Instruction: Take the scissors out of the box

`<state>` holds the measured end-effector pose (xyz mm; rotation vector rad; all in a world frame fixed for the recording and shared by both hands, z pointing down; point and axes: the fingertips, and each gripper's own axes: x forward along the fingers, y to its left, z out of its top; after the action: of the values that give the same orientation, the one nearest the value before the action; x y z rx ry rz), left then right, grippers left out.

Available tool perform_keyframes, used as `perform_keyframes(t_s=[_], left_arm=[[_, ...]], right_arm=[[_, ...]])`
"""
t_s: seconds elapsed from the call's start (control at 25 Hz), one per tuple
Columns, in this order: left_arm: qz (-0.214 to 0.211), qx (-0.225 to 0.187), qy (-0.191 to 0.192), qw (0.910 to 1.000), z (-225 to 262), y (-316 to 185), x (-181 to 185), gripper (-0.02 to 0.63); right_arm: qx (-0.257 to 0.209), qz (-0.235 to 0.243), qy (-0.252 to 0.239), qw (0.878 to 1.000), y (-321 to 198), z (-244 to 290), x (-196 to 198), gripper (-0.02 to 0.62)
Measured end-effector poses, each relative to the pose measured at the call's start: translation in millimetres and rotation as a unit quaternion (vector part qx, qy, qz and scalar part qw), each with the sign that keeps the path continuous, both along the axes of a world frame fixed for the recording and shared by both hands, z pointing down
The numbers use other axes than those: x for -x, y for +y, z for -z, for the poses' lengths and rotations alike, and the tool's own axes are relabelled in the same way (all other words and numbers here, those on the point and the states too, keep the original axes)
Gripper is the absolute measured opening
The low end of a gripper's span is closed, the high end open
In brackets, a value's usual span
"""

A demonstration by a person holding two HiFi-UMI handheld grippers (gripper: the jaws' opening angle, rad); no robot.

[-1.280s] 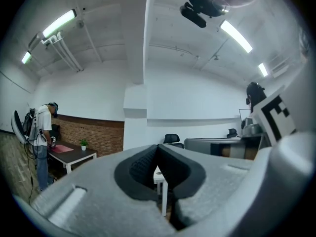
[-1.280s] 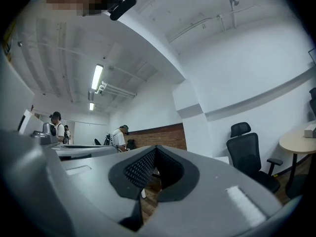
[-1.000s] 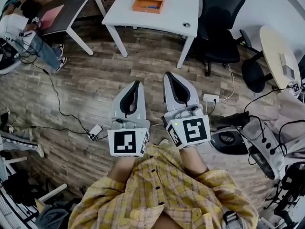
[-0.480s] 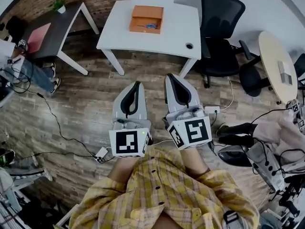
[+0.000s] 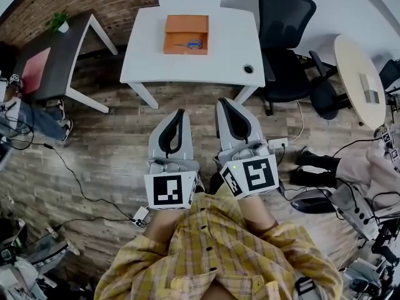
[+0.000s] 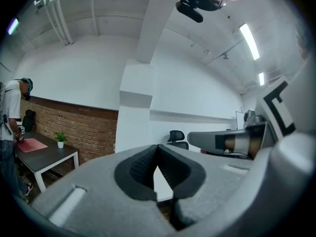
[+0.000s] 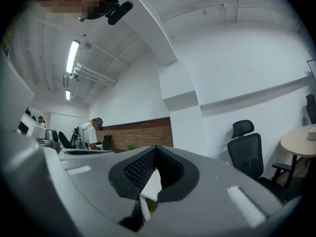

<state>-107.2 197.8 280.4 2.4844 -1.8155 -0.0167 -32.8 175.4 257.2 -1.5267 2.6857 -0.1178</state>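
a pair of scissors [image 5: 192, 44] lies flat inside an open orange box [image 5: 178, 25] on a white tabletop [image 5: 187, 67]. the box is well ahead of both tongs, roughly straight out from the left tongs and a little to the left of the right tongs.

the scissors look small, with what seem to be blue handles. they are probably light and stiff, with smooth blades that would slip under a pinch. because they lie low on the box floor, the handle loops, or the spot where the blades cross, look like the surest place to grip.

the left tongs [image 5: 180, 112] are clenched, their dark pads meeting at the tips with nothing between them. the right tongs [image 5: 220, 101] are clenched the same way and are also empty. both are held level, side by side, over a wooden floor [image 5: 112, 136], short of the tabletop and touching nothing.
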Motion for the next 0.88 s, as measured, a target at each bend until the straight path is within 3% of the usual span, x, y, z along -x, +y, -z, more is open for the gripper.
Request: perform_keyframes(t_s=[0.16,0.44,0.64,0.88], left_arm=[[0.002,0.002,0.016,0.9999,-7,-30,3,0.002],[0.005,0.016,-0.020,0.9997,-28,-110,-6,0.002],[0.005,0.026,-0.010,0.9996,-36,-186,-24,0.002],[0.013,0.031,-0.055,0.9980,-39,-263,-46,0.002]], right_arm=[[0.013,-0.001,0.008,1.000,-31,-15,4,0.005],[0.018,0.000,-0.001,1.000,-112,-29,-9,0.005],[0.005,0.003,-0.002,1.000,-181,-23,-20,0.003],[0.011,0.004,-0.014,1.000,-253,-27,-48,0.005]])
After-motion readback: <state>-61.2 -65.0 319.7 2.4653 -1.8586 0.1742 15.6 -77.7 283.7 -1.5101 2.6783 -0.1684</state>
